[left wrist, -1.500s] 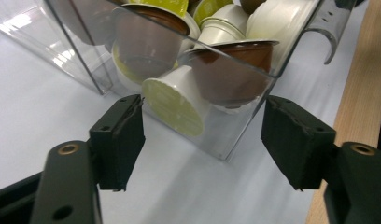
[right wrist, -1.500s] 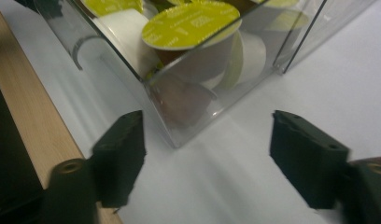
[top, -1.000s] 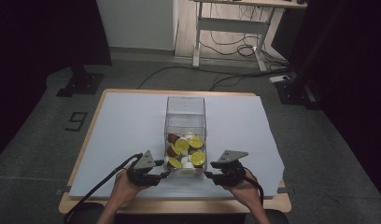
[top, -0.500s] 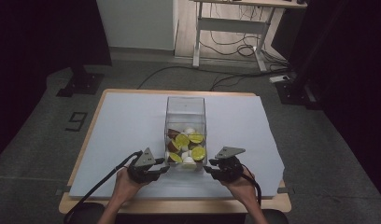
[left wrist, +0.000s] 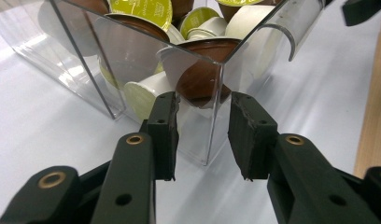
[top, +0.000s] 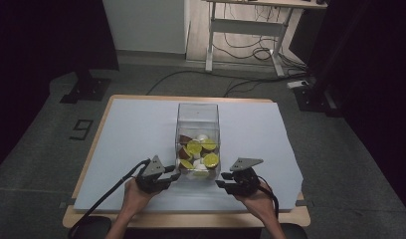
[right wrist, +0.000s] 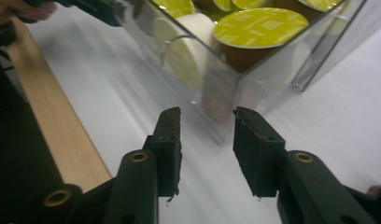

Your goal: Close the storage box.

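We see our left claw [left wrist: 202, 135] open wide, with a corner edge of the clear box [left wrist: 212, 93] standing between its jaws; we cannot tell if they touch it. Our right claw [right wrist: 207, 144] is open wide too, holds nothing, and another near corner of the box sits just past its tips. There is one box and two claws. Many cups [top: 198, 152] lie piled inside, too many to count. The wooden desk [right wrist: 62, 140] edge runs close beside the right claw.
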Demonstrator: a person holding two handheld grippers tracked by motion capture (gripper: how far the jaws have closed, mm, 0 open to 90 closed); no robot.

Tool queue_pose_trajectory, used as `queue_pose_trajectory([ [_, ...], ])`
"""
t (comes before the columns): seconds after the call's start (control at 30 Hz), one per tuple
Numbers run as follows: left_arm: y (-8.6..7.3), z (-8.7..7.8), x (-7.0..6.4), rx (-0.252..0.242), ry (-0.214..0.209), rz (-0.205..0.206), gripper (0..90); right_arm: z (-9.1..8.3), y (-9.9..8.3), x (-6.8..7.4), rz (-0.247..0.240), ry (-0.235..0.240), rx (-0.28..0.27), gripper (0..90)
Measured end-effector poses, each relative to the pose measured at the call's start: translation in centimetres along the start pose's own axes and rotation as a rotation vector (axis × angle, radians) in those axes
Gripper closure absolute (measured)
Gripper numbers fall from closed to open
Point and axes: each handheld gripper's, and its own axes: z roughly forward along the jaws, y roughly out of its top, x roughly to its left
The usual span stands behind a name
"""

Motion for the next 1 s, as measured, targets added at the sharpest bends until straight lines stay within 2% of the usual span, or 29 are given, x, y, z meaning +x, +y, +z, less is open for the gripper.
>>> queue_pose_trajectory([
  [0.13, -0.1, 0.5, 0.1, -0.004, 0.022, -0.018, 65.2, 0.1, 0.4, 0.4, -0.014, 0.012, -0.003, 66.8],
  [0.27, -0.2, 0.7, 0.3, 0.002, 0.017, -0.026, 65.1, 0.5, 0.9, 0.6, -0.037, 0.013, -0.005, 70.5],
  [0.4, -0.3, 1.0, 0.4, 0.004, 0.037, -0.036, 64.8, 1.1, 1.5, 0.7, -0.047, 0.02, -0.012, 72.9],
  [0.6, -0.4, 1.0, 0.4, 0.004, 0.035, -0.04, 64.6, 2.1, 2.4, 1.1, -0.059, 0.031, -0.022, 77.0],
  [0.77, -0.5, 1.1, 0.3, 0.026, 0.029, -0.023, 63.8, 2.4, 2.8, 1.3, -0.073, 0.002, -0.022, 84.1],
  [0.87, -0.7, 1.1, 0.2, 0.061, 0.041, 0.007, 59.9, 2.4, 2.9, 1.3, -0.079, 0.002, -0.022, 85.0],
  [1.0, -0.9, 0.8, 0.3, 0.069, 0.031, 0.006, 53.9, 2.6, 2.9, 1.3, -0.08, 0.001, -0.015, 85.8],
])
